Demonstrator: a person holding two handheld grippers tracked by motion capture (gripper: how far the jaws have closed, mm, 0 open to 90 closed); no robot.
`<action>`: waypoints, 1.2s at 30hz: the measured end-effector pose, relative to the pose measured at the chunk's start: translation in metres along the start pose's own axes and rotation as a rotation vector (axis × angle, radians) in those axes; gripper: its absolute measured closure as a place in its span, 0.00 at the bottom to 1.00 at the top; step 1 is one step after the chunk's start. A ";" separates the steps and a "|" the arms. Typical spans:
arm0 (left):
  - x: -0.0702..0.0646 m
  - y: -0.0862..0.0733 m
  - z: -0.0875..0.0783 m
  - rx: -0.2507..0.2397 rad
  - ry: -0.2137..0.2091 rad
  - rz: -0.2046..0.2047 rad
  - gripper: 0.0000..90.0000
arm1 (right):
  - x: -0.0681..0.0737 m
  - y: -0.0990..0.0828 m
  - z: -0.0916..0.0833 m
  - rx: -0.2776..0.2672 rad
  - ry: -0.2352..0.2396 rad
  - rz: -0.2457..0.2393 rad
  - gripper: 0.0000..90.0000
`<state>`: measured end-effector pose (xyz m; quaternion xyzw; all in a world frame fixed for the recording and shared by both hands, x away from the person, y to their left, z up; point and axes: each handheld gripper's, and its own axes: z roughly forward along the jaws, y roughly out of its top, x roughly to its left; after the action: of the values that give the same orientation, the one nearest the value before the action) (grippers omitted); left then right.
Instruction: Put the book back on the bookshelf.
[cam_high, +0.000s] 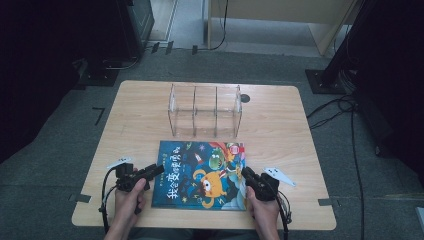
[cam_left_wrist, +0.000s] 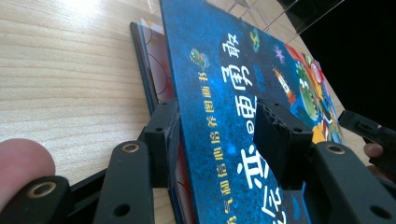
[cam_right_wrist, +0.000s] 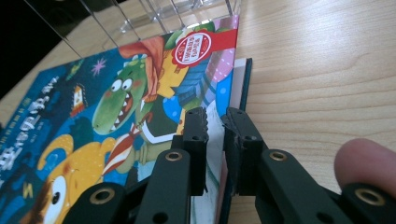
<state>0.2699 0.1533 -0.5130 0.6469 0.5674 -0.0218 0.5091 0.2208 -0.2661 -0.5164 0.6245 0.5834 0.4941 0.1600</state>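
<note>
A blue picture book (cam_high: 200, 175) with cartoon monsters on its cover lies on the wooden table (cam_high: 140, 115) near the front edge. My left gripper (cam_high: 159, 170) is at the book's left edge. In the left gripper view it (cam_left_wrist: 217, 126) stands open, one jaw under the raised cover (cam_left_wrist: 224, 84) and the other above it. My right gripper (cam_high: 246, 174) is at the right edge. In the right gripper view it (cam_right_wrist: 215, 123) is shut on the thin edge of the cover (cam_right_wrist: 116, 93), with a white page and the dark back cover (cam_right_wrist: 246, 74) below.
A clear acrylic rack (cam_high: 205, 111) with three compartments stands just behind the book, also in the right gripper view (cam_right_wrist: 163, 14). Black stands and cables surround the table on the grey floor. A round hole (cam_high: 244, 98) sits beside the rack.
</note>
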 end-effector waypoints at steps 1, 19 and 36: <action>-0.001 0.000 0.001 0.003 0.004 0.004 0.57 | -0.001 0.000 -0.001 -0.006 0.006 0.006 0.89; -0.007 0.004 0.001 0.059 0.017 0.039 0.72 | 0.018 -0.004 -0.005 -0.029 -0.079 -0.183 0.68; 0.003 0.001 0.002 0.041 -0.055 -0.074 0.79 | 0.046 -0.035 -0.021 0.096 -0.099 -0.331 0.21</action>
<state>0.2728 0.1543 -0.5148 0.6349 0.5762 -0.0702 0.5098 0.1763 -0.2234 -0.5145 0.5505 0.6926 0.4010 0.2376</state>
